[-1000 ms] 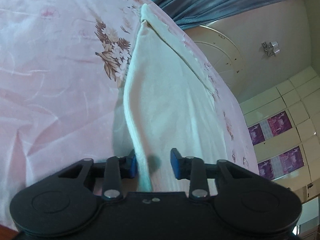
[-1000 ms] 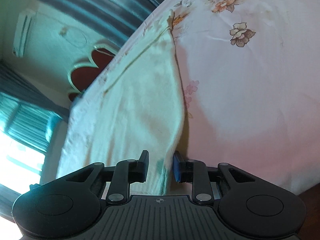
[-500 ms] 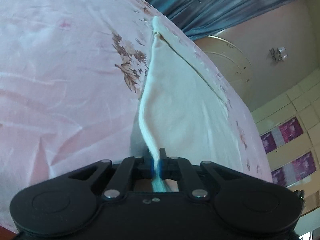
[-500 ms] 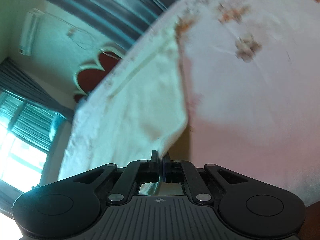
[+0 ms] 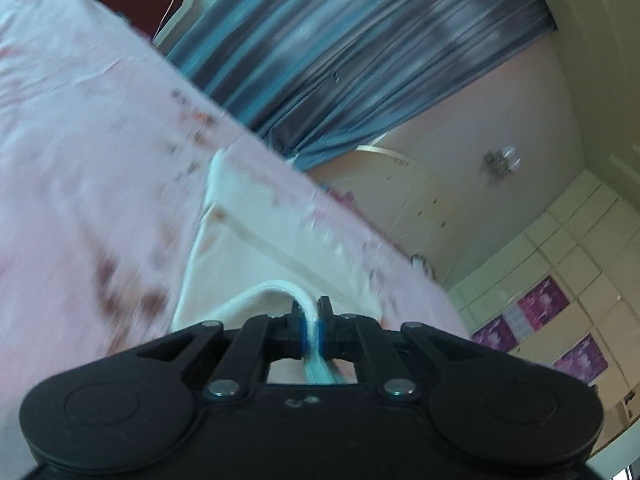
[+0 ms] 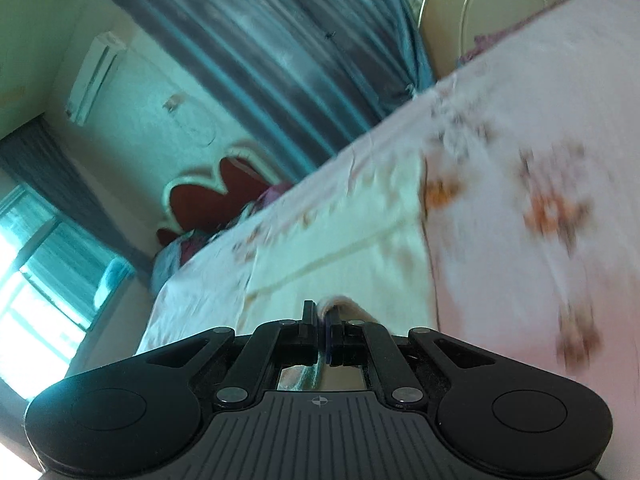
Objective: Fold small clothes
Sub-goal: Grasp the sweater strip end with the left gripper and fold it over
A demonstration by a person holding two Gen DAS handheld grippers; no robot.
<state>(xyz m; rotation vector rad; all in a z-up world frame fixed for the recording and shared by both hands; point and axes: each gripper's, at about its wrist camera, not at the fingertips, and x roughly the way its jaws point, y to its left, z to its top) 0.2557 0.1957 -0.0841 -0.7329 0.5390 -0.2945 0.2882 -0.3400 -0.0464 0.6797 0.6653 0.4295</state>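
Observation:
A cream-white small garment (image 5: 256, 248) lies on a pink floral bed sheet (image 5: 80, 152). My left gripper (image 5: 311, 312) is shut on the garment's near left edge, which curls up between the fingers. In the right wrist view the same garment (image 6: 352, 256) lies on the sheet (image 6: 520, 128), and my right gripper (image 6: 322, 320) is shut on its near right edge. Both held corners are lifted off the bed and carried over the rest of the garment. Both views are blurred by motion.
Blue-grey curtains (image 5: 360, 52) hang behind the bed. A red and cream headboard (image 6: 216, 200) and a window (image 6: 36, 272) show at the left in the right wrist view. A white cupboard wall with purple panels (image 5: 540, 312) stands to the right.
Both grippers went from open around the garment's near edge to shut on it. They have since lifted and moved forward over the garment, which looks shorter in both views.

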